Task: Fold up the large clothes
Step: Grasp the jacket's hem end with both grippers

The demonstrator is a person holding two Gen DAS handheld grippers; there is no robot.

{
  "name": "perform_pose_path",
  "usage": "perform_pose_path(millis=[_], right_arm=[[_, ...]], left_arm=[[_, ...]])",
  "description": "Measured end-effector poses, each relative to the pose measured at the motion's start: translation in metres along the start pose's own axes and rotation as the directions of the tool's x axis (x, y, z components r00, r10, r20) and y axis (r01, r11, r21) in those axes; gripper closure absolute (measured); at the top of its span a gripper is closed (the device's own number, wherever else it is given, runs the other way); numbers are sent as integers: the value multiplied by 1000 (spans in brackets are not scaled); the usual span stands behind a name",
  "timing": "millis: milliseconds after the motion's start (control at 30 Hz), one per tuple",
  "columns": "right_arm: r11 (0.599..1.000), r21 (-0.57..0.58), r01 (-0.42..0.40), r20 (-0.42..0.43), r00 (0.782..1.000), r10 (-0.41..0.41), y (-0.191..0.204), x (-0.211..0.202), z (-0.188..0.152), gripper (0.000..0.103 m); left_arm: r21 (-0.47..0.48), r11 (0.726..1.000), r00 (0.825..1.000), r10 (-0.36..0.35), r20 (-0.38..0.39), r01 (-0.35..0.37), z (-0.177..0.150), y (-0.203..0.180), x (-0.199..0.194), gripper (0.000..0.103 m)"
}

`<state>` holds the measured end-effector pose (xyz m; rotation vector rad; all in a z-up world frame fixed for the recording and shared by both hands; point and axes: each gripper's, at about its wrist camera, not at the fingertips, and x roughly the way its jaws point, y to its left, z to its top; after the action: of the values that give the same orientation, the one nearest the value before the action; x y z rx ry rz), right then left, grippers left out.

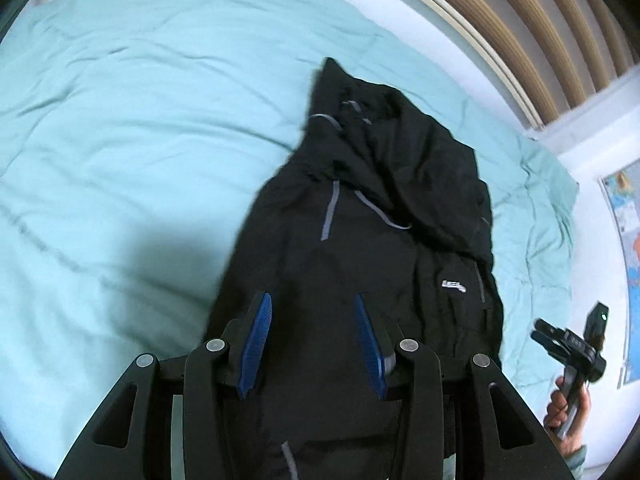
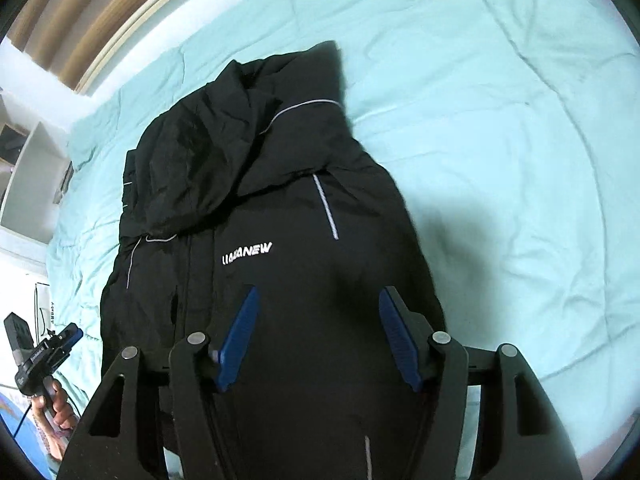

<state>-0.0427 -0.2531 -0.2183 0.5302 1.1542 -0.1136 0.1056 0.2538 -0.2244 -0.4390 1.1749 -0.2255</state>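
While over the black jacket [image 1: 360,240], both tongs (L [image 1: 316,344] & R [image 2: 318,336]) gape, grasping nothing.

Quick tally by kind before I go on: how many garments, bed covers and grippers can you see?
Garments: 1, the black jacket lying on the bed.
Bed covers: 1, the light teal quilt.
Grippers: 2, the left gripper and the right gripper, both open above the jacket.
Total: 4

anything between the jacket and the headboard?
Only bare quilt and white mattress edge between jacket and slatted headboard; left wrist view shows it best.
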Motion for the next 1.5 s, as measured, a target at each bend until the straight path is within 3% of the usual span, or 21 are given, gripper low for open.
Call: perform_pose_path(millis=[367,767,967,1167,1400,1500], right_arm=[[997,69,44,-106,994,-37,-37,9,-59,29],[987,87,138,-155,980,-124,-72,5,-99,29],[978,154,143,-176,978,-116,-94,11,-116,29],[969,225,100,-196,979,-55,-105,25,-134,29],[991,119,58,-201,979,-33,-79,15,-138,61],[992,122,15,-199,980,9,-72,12,-136,63]], left_arm=[[-121,990,996,70,-58,-76,-45,50,-22,49],[-132,989,980,42,-196,-69,-97,72,1,48],[-168,985,978,-9,-208,-27,-103,81,5,46],[-206,978,975,-64,-215,19,-109,88,5,45],[-172,976,971,-161,-177,130,-113,77,-10,52],[-162,977,969,-168,-179,139,-114,74,-11,53]])
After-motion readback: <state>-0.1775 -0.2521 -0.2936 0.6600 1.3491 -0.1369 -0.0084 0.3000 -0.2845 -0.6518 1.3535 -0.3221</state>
